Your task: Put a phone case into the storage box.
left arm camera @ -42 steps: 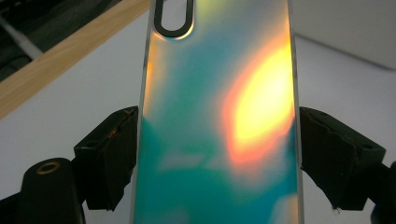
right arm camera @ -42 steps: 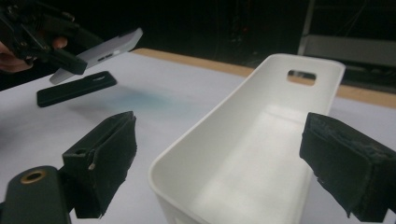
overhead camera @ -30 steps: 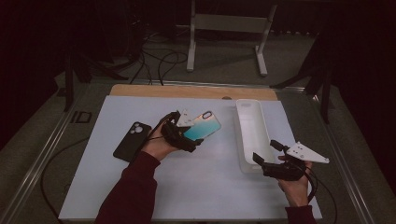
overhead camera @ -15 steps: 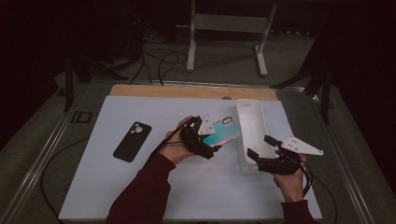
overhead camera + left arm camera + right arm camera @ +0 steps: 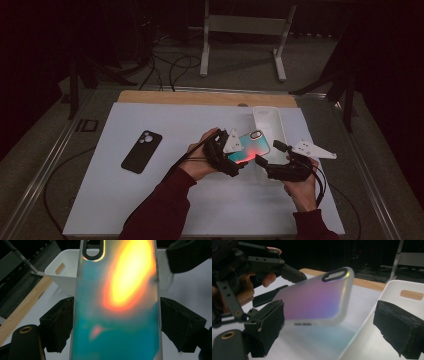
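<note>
Black case [image 5: 141, 151] flat on mat [image 5: 150, 200], far left, well apart from hands. Left gripper [image 5: 235, 159] clamps iridescent case [image 5: 249, 147] by its long edges, held off mat, camera end tilted toward white bin [image 5: 267, 120]. Right gripper [image 5: 267, 155] just right of it, jaws apart, nothing between pads, case's lower end near one pad.

Overhead cam; 2 close tool-cams
</note>
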{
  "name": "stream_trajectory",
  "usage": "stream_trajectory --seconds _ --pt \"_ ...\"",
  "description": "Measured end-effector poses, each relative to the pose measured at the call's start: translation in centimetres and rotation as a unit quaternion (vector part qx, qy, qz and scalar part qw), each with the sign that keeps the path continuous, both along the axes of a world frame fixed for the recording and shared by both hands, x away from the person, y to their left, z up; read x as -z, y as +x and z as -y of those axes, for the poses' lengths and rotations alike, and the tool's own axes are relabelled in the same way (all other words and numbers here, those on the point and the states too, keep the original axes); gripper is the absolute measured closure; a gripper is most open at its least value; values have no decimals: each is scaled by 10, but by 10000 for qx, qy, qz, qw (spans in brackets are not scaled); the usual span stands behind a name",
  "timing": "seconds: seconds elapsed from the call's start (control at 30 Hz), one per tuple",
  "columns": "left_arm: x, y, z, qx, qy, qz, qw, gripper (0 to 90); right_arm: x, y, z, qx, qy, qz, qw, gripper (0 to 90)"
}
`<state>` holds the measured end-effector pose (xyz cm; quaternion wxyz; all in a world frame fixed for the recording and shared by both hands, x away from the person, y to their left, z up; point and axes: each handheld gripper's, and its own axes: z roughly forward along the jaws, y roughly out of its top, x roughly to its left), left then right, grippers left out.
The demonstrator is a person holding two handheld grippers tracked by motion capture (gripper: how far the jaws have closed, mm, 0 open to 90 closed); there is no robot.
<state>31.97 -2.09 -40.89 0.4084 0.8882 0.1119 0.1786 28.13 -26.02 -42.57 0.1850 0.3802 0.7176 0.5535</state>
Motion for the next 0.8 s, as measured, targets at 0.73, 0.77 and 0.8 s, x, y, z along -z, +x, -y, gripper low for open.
stream_trajectory --seconds 0.73,0.77,0.8 --pt "6 -3 9 107 -184 -31 9998 171 1 5 -10 -97 565 -835 9949 541" --pt "6 -2 9 95 -183 -37 9998 171 2 6 -10 -131 599 -866 9944 553" --pt "6 -2 9 90 -177 -36 9998 171 3 6 -11 -150 614 -903 9939 574"
